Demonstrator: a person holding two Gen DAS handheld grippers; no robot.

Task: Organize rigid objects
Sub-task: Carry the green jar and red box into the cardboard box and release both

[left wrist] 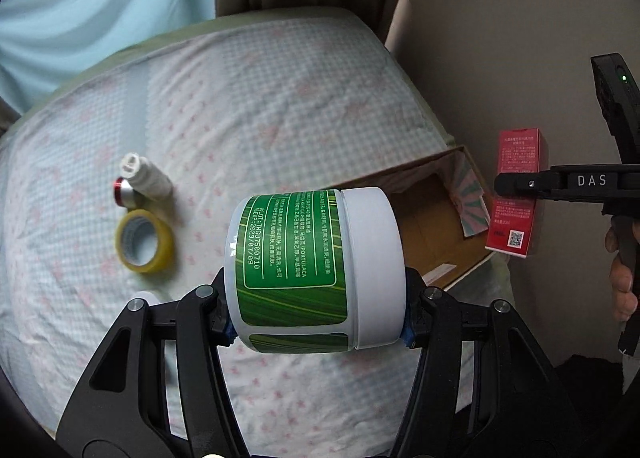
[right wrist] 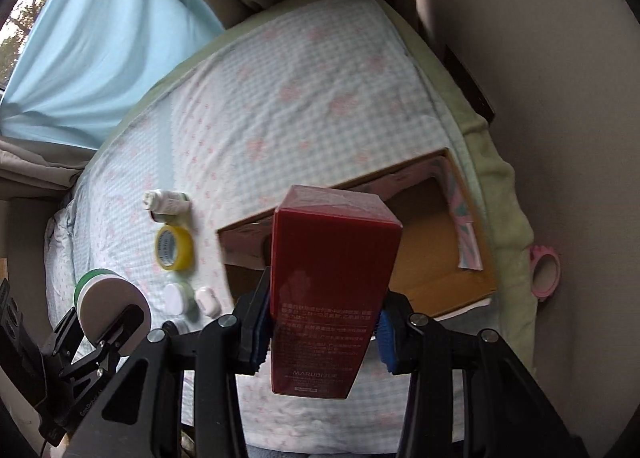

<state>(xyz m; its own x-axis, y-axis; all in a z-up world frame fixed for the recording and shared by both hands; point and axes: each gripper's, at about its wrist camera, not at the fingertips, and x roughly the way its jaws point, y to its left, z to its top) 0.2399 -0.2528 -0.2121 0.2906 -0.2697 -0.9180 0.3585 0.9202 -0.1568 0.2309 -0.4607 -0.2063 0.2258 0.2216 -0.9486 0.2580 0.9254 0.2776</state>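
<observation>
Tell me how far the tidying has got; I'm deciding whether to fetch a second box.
Nothing shows inside the cardboard box yet. In hand: the left gripper holds the green-labelled jar, the right gripper the red carton. Left on the bed: yellow tape roll, white bottle, small white containers.

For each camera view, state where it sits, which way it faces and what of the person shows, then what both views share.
Left wrist: sits on the left gripper, looking steeply down at the bed; its fingers clamp a green-labelled jar; the right gripper and a hand show at right.
Right wrist: sits on the right gripper, looking steeply down at the bed; its fingers clamp a red box; the left gripper shows at lower left.
Shared: jar, red box, cardboard box, yellow tape roll, bed.
</observation>
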